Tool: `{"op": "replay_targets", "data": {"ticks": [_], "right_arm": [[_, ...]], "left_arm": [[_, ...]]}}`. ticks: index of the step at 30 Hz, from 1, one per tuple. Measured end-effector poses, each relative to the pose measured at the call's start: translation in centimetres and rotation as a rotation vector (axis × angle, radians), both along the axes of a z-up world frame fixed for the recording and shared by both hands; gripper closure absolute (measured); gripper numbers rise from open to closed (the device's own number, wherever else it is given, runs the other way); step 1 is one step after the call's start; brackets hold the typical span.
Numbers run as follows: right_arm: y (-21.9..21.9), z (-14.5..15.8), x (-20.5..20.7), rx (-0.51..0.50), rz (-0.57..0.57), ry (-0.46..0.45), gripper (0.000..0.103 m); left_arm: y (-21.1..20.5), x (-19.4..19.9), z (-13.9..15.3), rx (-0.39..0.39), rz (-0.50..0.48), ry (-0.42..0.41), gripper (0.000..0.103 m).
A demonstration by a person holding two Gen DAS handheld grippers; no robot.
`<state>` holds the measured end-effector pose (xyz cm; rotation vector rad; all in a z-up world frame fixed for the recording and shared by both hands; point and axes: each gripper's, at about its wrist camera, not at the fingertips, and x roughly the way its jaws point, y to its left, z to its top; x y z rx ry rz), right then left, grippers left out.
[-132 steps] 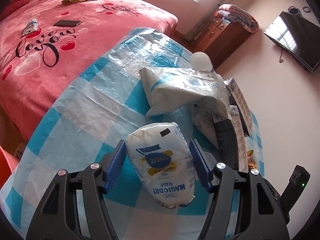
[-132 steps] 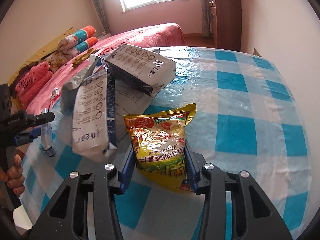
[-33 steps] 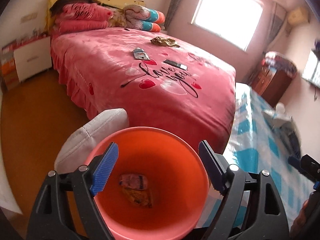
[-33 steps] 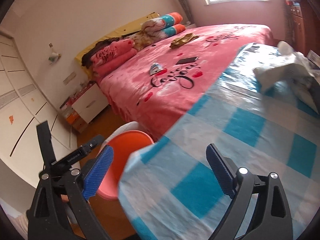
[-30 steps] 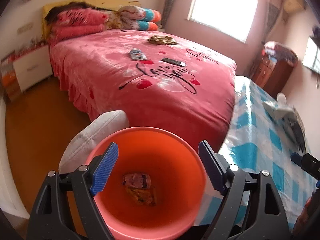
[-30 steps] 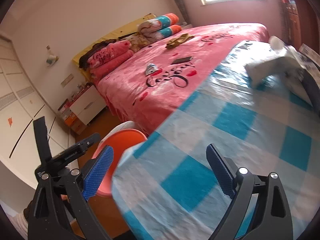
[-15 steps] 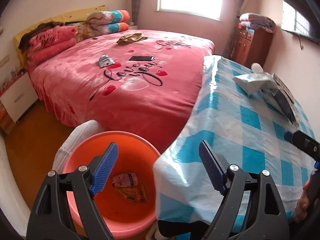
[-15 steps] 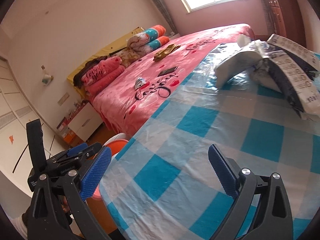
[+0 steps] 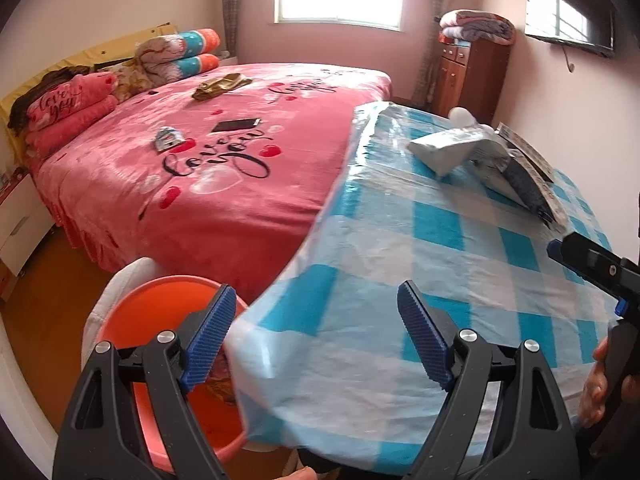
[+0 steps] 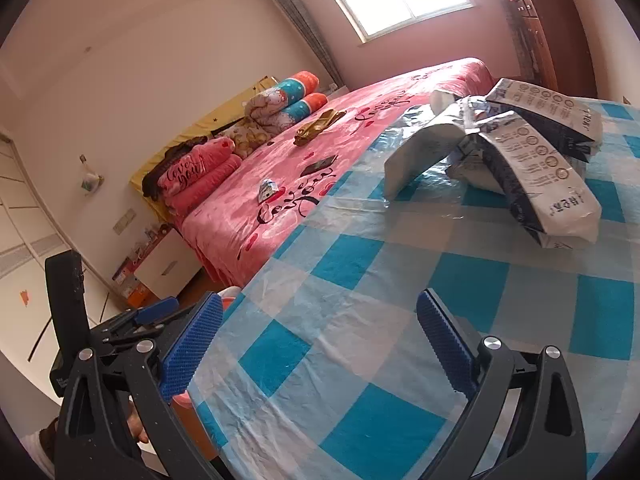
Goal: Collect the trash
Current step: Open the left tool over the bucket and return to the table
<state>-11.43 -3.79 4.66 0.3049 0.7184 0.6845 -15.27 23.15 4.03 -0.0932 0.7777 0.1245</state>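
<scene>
An orange bucket [image 9: 160, 304] stands on the floor at the table's near left corner, with wrappers [image 9: 218, 388] at its bottom. My left gripper [image 9: 316, 340] is open and empty, over the table's corner beside the bucket. My right gripper [image 10: 320, 348] is open and empty above the blue-checked tablecloth [image 10: 400, 280]. Several empty bags lie at the table's far side: a silver-white one [image 10: 424, 148] and black-and-white ones [image 10: 536, 184]. The same pile [image 9: 480, 152] shows in the left wrist view.
A pink bed [image 9: 200, 168] runs along the table's left side, with a phone [image 9: 236, 124], a small packet [image 9: 168, 138] and a gold cloth [image 9: 218, 85] on it. A wooden dresser [image 9: 468, 76] stands at the back. A white stool [image 9: 120, 280] sits behind the bucket.
Both grippers have swung right, away from the bucket and toward the table. The left view went from looking into the bucket to looking across the tablecloth. The bag pile looms larger in the right view.
</scene>
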Motion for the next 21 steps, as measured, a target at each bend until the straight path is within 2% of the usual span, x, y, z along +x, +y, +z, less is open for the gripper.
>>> {"op": "replay_targets", "data": {"ticks": [7, 13, 21], "right_arm": [[-2.2, 0.2, 0.1, 0.060, -0.005, -0.024, 0.005], [-3.9, 0.4, 0.4, 0.066, -0.029, -0.037, 0.005], [-6.7, 0.0, 1.4, 0.126, -0.064, 0.004, 0.005]], "left_arm": [[-2.6, 0.8, 0.0, -0.014, -0.044, 0.016, 0.020], [-4.6, 1.4, -0.4, -0.012, -0.084, 0.047, 0.020], [-6.9, 2.2, -1.1, -0.021, -0.125, 0.087, 0.020]]}}
